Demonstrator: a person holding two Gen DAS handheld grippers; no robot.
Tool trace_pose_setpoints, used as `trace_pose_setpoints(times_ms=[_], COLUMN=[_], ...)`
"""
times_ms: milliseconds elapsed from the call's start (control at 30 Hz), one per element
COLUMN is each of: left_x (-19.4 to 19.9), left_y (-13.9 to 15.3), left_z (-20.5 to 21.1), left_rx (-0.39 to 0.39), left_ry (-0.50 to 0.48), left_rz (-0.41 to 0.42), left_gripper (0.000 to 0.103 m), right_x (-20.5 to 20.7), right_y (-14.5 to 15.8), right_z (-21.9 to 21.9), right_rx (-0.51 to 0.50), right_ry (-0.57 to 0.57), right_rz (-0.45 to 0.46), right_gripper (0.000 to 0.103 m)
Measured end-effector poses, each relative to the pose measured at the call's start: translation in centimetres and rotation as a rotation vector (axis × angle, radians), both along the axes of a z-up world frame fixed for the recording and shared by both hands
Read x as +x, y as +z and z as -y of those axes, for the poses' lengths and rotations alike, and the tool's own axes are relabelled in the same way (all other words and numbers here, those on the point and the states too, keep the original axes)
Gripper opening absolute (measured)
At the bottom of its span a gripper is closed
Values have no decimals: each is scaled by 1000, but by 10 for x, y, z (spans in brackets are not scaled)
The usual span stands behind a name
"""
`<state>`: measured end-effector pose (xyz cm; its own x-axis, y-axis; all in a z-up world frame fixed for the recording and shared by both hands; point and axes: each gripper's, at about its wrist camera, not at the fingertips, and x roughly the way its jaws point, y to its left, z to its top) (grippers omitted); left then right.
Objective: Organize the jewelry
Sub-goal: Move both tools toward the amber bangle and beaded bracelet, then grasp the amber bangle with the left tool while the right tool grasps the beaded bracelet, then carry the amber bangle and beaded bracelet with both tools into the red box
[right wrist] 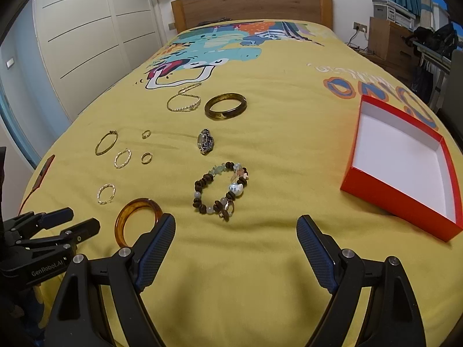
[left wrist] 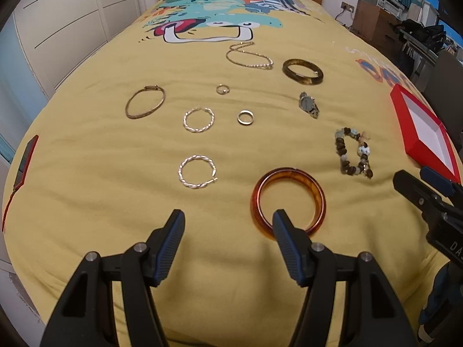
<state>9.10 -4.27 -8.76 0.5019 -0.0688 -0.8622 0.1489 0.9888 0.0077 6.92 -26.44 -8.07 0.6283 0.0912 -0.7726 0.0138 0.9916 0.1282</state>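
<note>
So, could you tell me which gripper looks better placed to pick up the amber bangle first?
Left, probably. The left gripper is open with one finger already over the amber bangle. The right gripper points at bare bedspread, nearer the beaded bracelet.

The mustard-yellow bed cover (right wrist: pixel 260 260) carries a cartoon print in teal, orange, red and white beyond the tools. Just ahead of the black, blue-padded left tool (left wrist: pixel 228 217) lies a translucent amber plastic bangle (left wrist: pixel 289 199). Ahead of the right tool (right wrist: pixel 235 222) sits a brown, pale-blue and white beaded bracelet (right wrist: pixel 221 190); to its right, a red cardboard box with white inside (right wrist: pixel 405 167).
</note>
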Motion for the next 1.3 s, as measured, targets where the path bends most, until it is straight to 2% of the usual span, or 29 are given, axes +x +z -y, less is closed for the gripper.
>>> trace_pose_setpoints(times_ms=[367,433,600,700,800,867,900,967,1033,1067,1300], left_x=[22,25,33,37,39,38,38,36,36,35,23], left_y=[-24,-30,-44,-43,-40,-38,-37,-34,-28,-25,5], left_z=[7,10,5,-4,-13,-16,-16,-16,-17,-17,-10], left_rx=[-17,-9,42,54,39,39,39,42,41,40,47], left_ry=[-3,-2,23,50,65,65,62,60,62,61,48], left_rz=[-65,-80,-115,-117,-119,-110,-105,-95,-82,-74,-15], left_gripper=[60,53,21,12,9,8,8,8,8,8,8], right_x=[26,33,51,63,71,75,76,77,77,75,53], right_y=[-13,-18,-33,-44,-52,-55,-56,-55,-54,-52,-21], right_z=[-3,-5,-9,-14,-21,-25,-25,-25,-25,-25,-25], right_rx=[22,31,52,57,41,34,29,20,19,22,52], right_ry=[20,29,32,33,40,39,39,46,57,68,110], right_rz=[-17,-28,-63,-87,-105,-106,-105,-100,-99,-97,-41], right_gripper=[84,83,81,80,70,54,49,22,21,15,15])
